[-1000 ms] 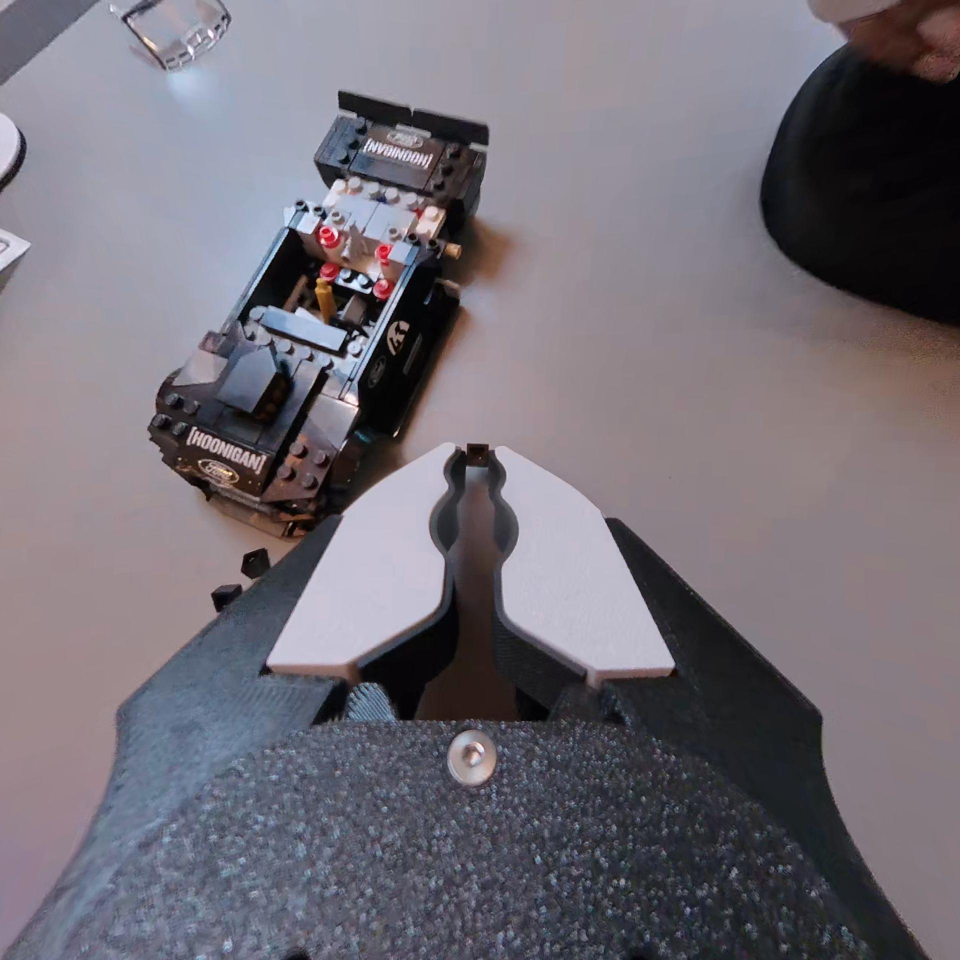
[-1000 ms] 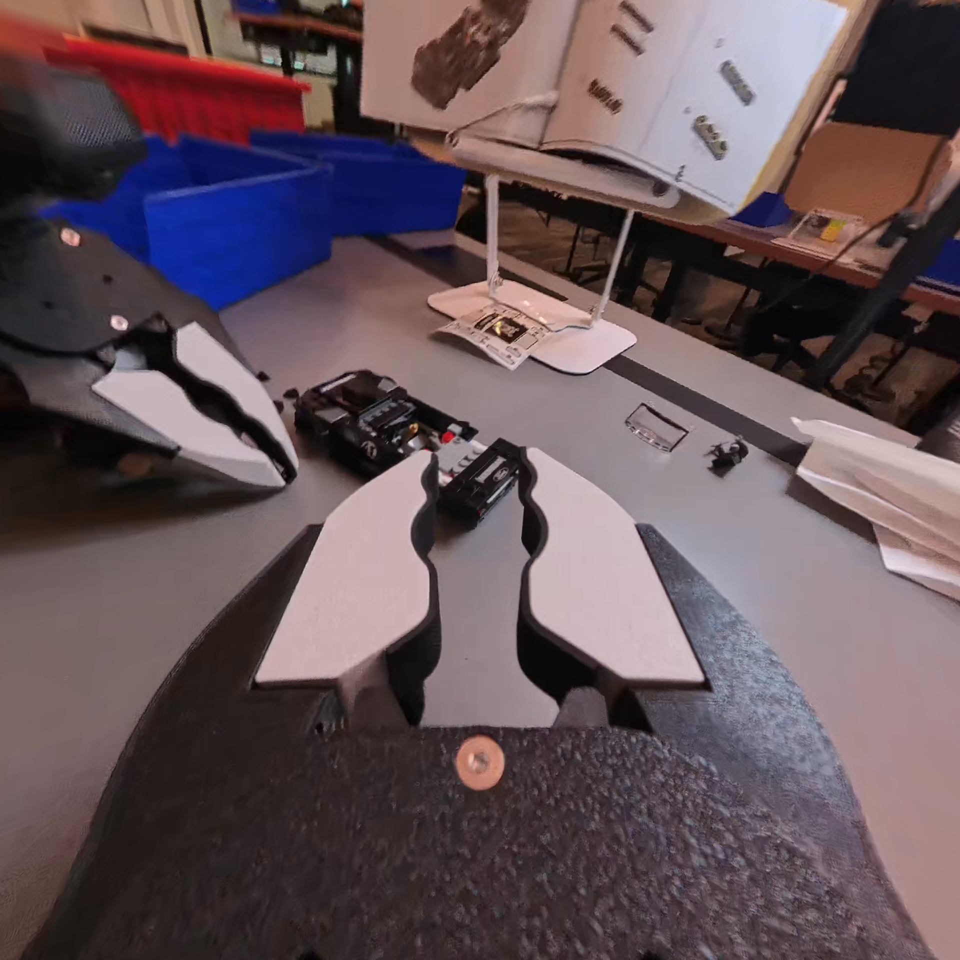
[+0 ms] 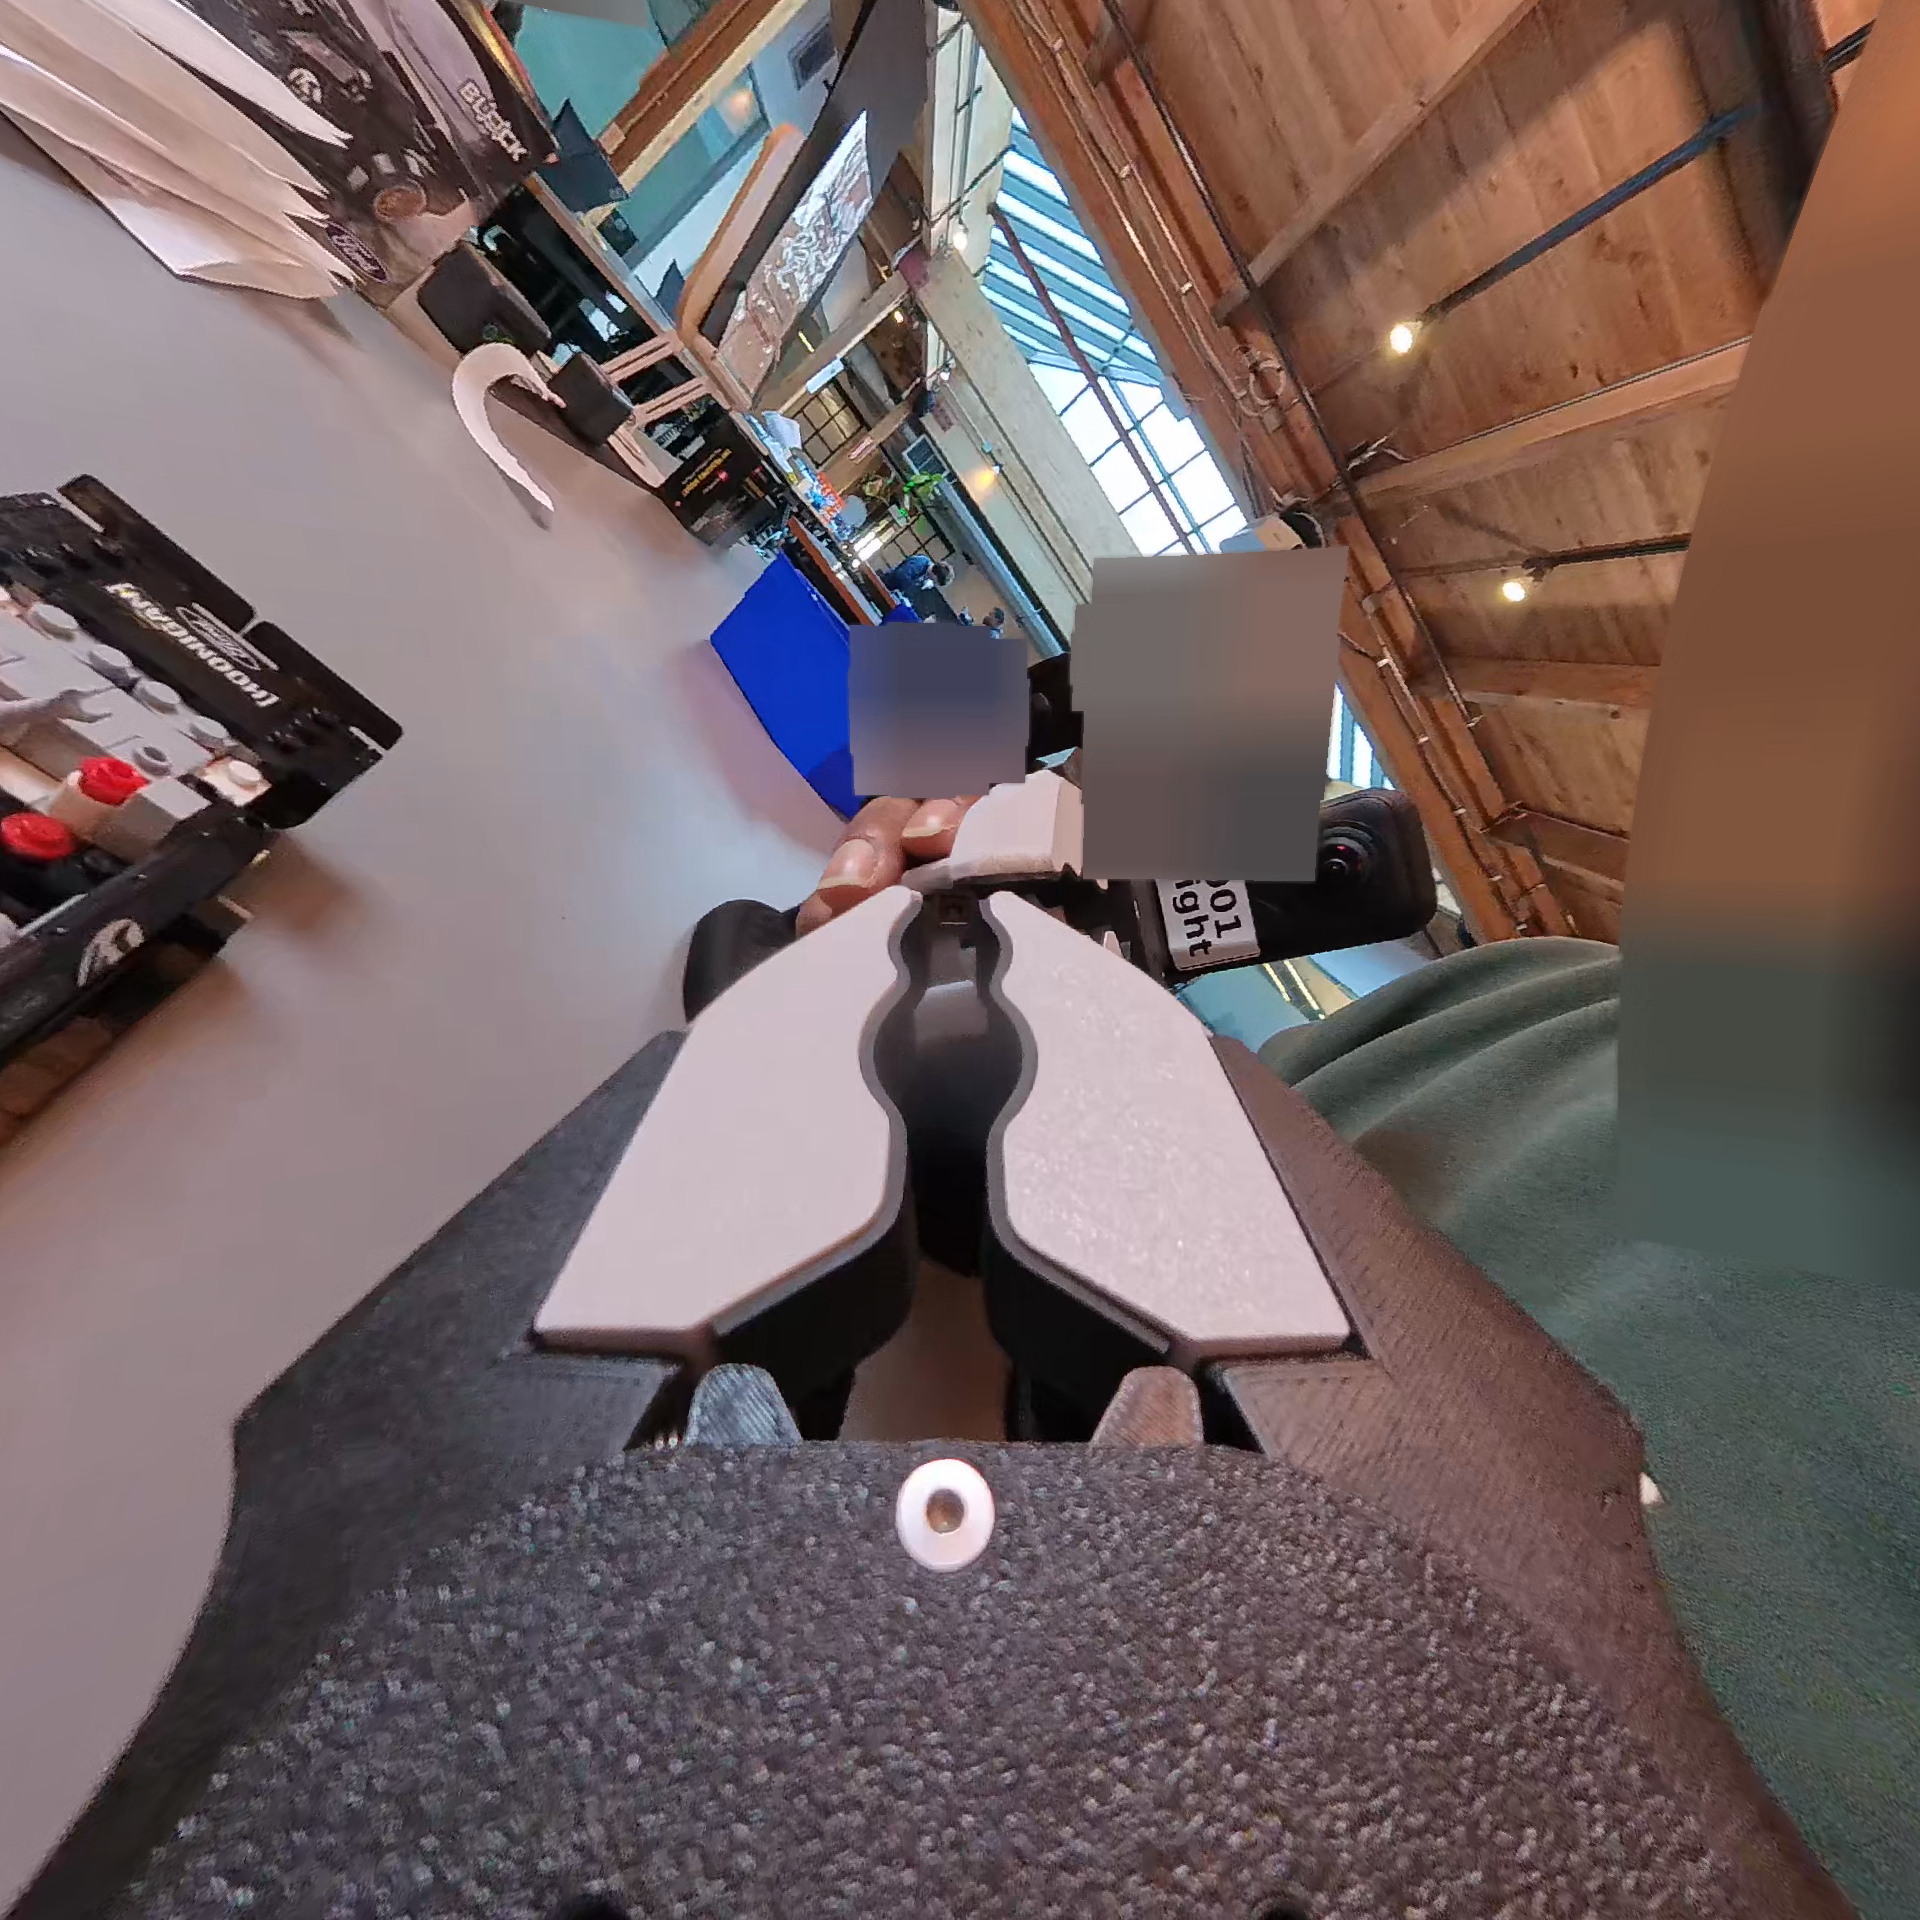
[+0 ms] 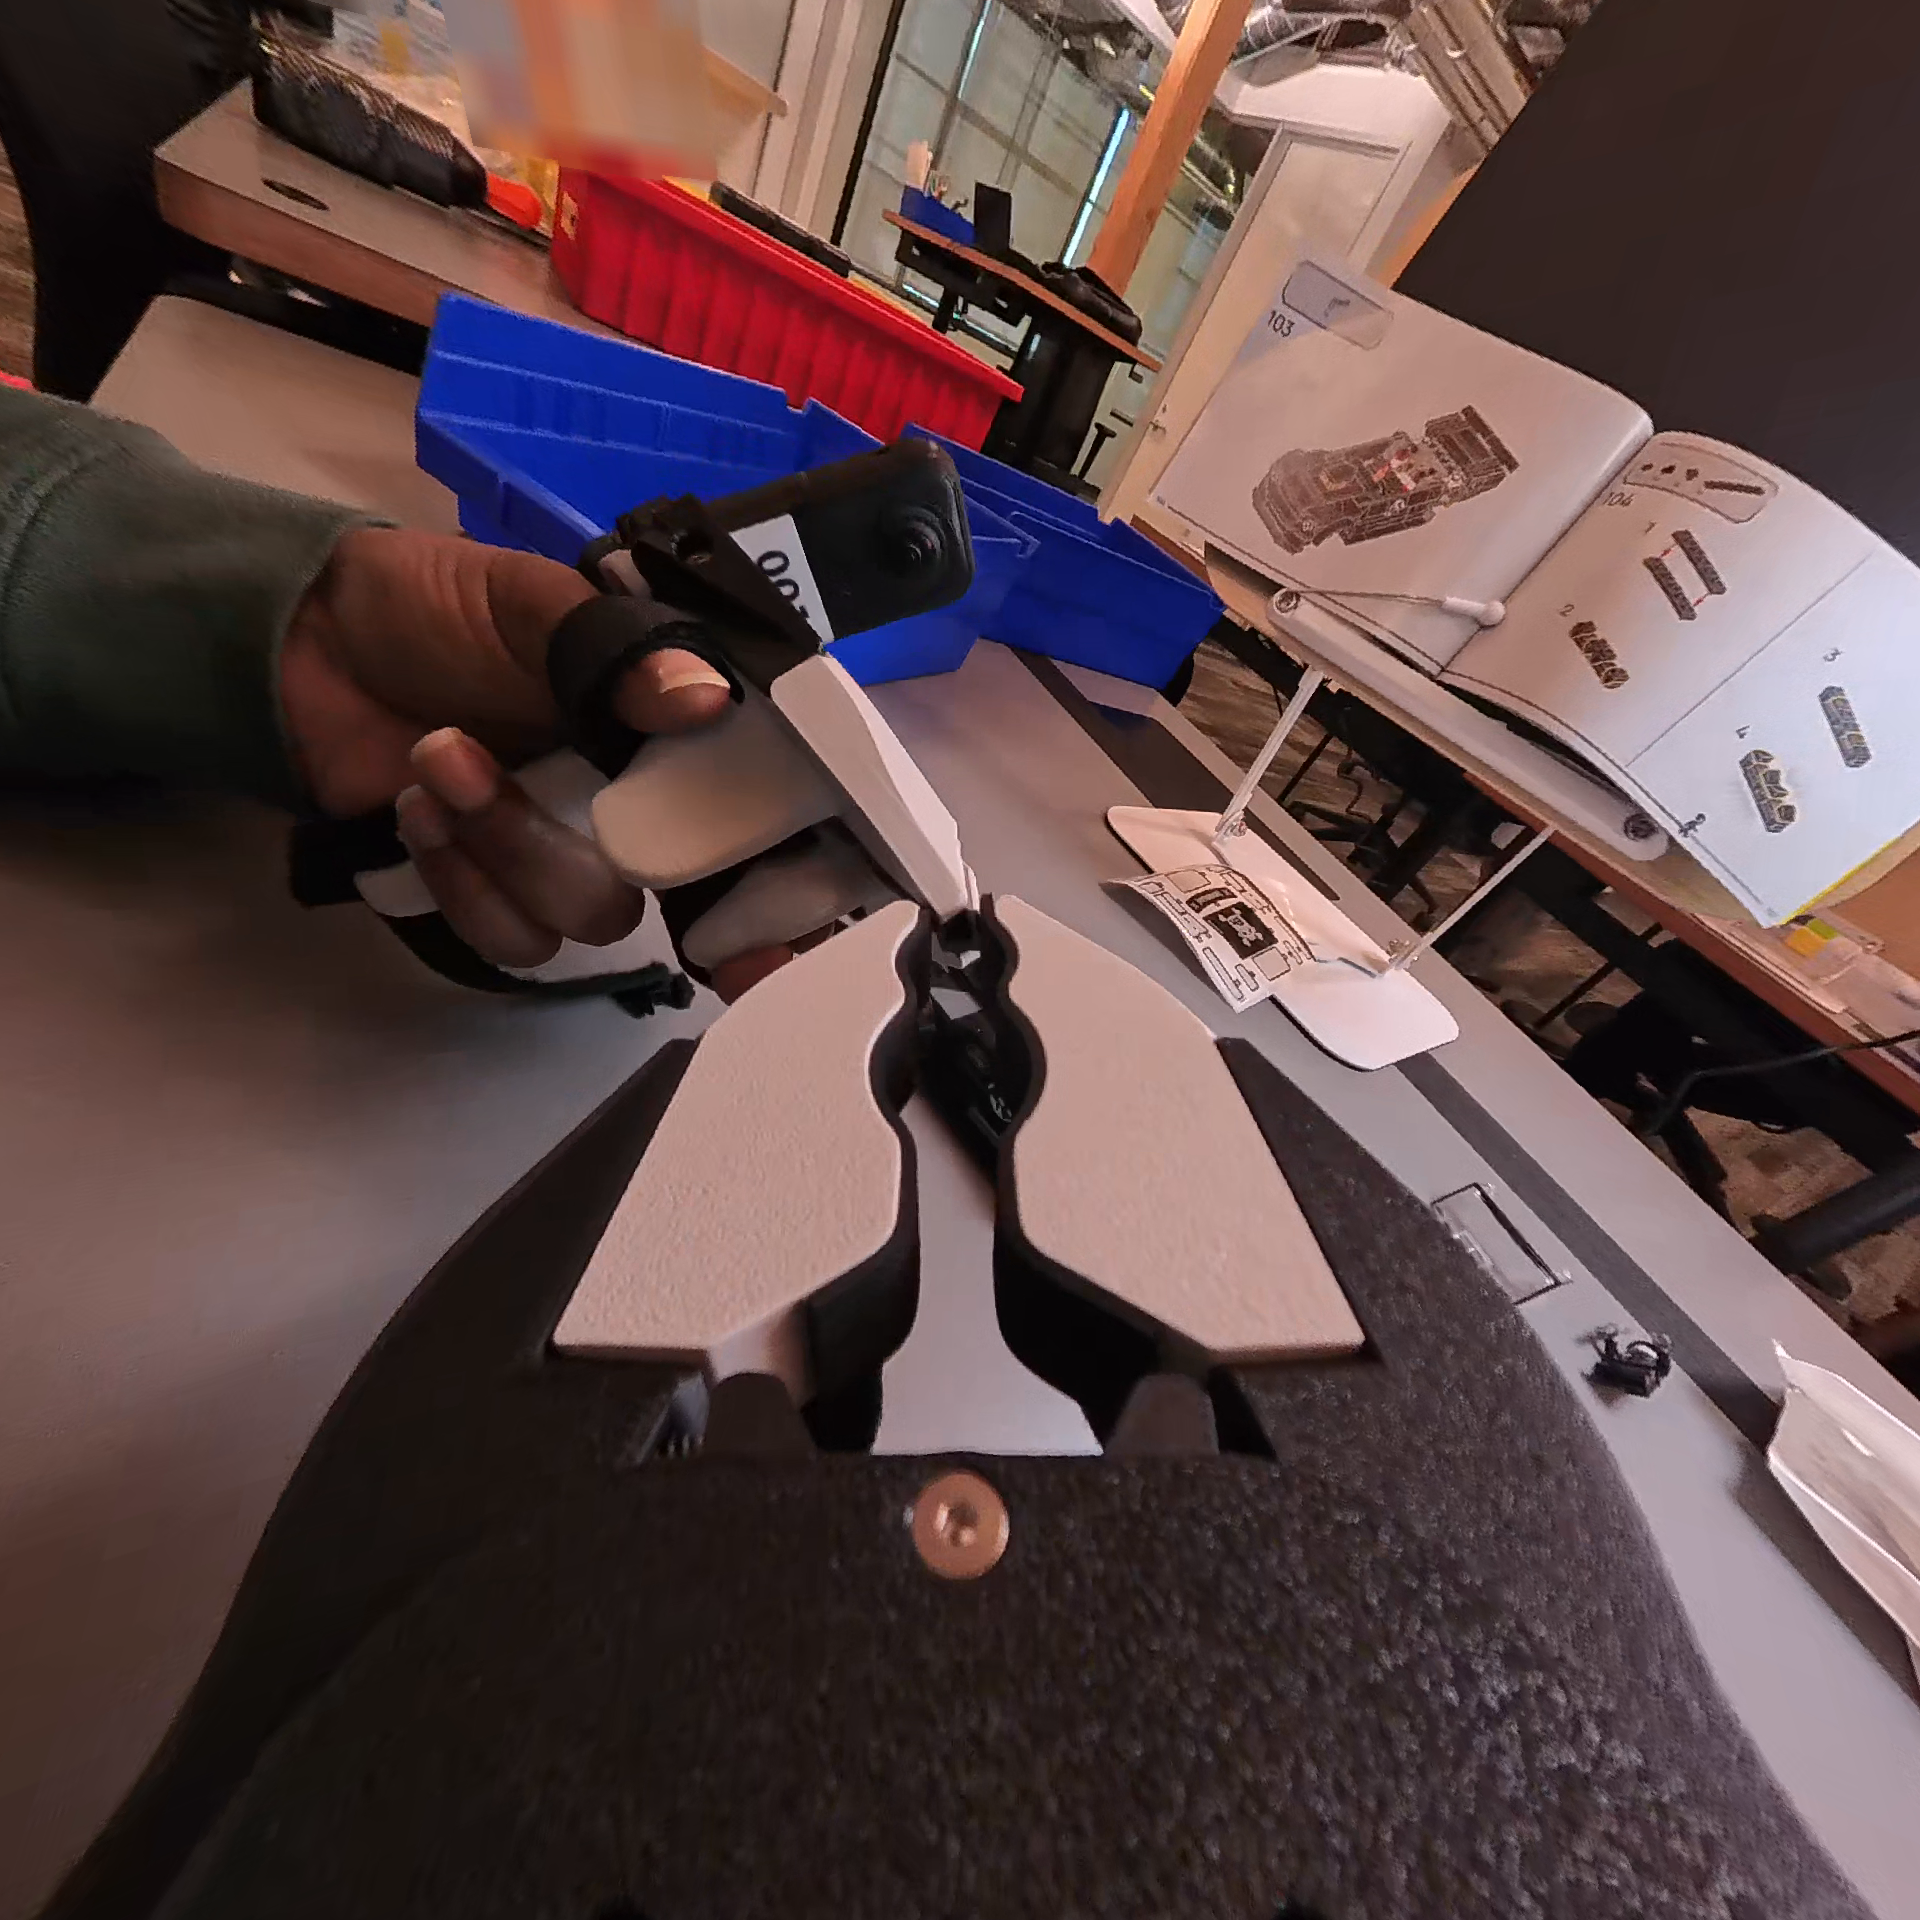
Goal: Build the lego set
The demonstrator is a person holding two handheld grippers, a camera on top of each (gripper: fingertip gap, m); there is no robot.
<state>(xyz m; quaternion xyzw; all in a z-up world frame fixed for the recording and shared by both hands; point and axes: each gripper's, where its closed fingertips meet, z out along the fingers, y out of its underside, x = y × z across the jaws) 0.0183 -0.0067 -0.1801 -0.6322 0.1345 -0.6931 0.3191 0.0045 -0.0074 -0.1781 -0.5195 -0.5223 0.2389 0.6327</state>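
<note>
My left gripper (image 3: 954, 912) is rolled on its side and shut on a small black brick (image 3: 951, 916). Its tips meet the tips of my right gripper (image 3: 987, 847), just beyond them. In the right wrist view my right gripper (image 4: 961, 925) is shut on a long black lego piece (image 4: 971, 1039) that lies along the gap between its fingers. The left gripper (image 4: 954, 888), held in a hand (image 4: 457, 707), comes in from the left and presses its tips onto the front end of that piece. The black lego car (image 3: 156, 727) stands on the grey table (image 3: 468, 883) to the left.
An open instruction booklet (image 4: 1507, 582) rests on a white stand (image 4: 1340, 997) with a sticker sheet (image 4: 1226, 925) at its foot. Blue bins (image 4: 644, 457) and a red bin (image 4: 769, 301) stand behind. A clear piece (image 4: 1496, 1231), a small black part (image 4: 1626, 1361) and white paper (image 4: 1849, 1475) lie at the right. Both grippers' tips are close together, under 4 cm apart.
My left gripper has lifted off the table with the small brick, rolled over and swung to face the right gripper. The right gripper has closed on a black piece, and the two tips have met.
</note>
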